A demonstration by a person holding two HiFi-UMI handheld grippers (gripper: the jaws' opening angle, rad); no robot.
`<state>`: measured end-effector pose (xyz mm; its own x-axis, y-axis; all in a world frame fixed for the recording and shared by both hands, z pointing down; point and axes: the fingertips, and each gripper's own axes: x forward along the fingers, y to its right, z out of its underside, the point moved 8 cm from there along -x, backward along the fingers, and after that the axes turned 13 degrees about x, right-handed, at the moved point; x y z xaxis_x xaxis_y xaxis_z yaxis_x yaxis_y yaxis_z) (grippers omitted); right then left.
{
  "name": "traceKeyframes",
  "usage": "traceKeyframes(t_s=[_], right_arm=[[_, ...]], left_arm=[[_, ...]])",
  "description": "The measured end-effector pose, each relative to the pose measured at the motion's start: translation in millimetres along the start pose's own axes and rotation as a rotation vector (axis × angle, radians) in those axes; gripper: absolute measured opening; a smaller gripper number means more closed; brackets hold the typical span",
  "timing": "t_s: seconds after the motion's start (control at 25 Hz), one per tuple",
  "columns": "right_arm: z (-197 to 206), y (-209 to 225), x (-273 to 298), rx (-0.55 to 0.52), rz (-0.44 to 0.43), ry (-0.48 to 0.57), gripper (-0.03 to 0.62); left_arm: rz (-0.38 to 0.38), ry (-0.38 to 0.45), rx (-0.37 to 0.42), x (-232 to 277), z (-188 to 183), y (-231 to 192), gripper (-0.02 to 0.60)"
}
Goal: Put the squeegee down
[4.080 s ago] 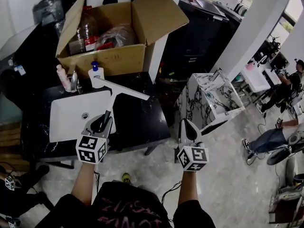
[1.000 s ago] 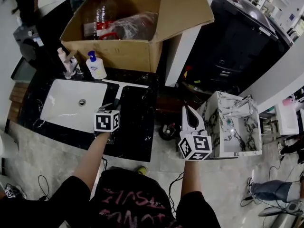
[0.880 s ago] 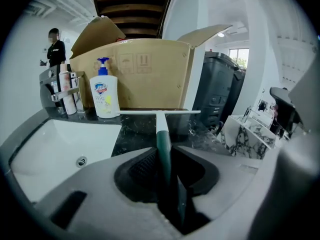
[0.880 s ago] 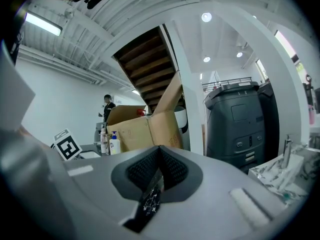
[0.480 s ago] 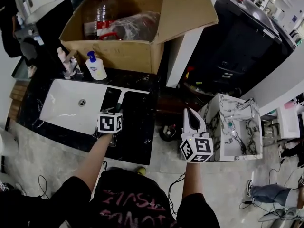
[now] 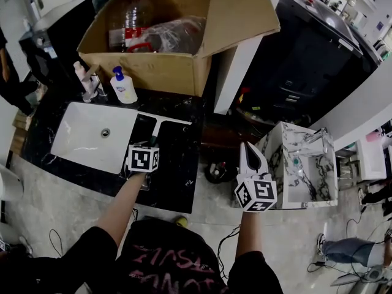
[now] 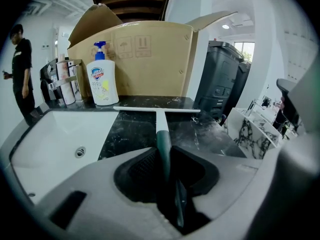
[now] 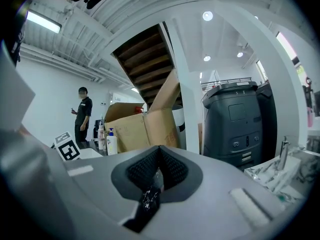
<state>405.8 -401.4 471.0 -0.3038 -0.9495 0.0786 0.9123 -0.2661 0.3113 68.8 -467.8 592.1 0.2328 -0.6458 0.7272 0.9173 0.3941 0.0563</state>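
At the lower centre of the left gripper view, the left gripper is seen clamped narrowly on the dark green handle of a white T-shaped plastic squeegee, with the pads pressed against the handle's sides. In the head view the left gripper is found at centre left. The right gripper is held over the floor at lower right of centre, and its jaws are brought together on nothing. Beyond the left jaws, the squeegee's long blade appears to rest flat on the black marbled countertop, just right of the white rectangular sink. Farther back, at upper left, a white soap bottle with a blue pump and an open brown cardboard box are set. The squeegee is judged light and stiff, with a smooth, possibly slippery handle and a softer blade edge. It is best held at mid-handle, as it is held here, and little more than a gentle release seems to be called for
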Motion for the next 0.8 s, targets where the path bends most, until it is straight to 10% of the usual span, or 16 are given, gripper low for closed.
traceKeyframes(t_s=[0.8], right_arm=[[-2.1, -13.2, -9.0, 0.003, 0.01, 0.009, 0.011]], left_arm=[[0.027, 0.112, 0.024, -35.8, -2.7, -10.4, 0.147]])
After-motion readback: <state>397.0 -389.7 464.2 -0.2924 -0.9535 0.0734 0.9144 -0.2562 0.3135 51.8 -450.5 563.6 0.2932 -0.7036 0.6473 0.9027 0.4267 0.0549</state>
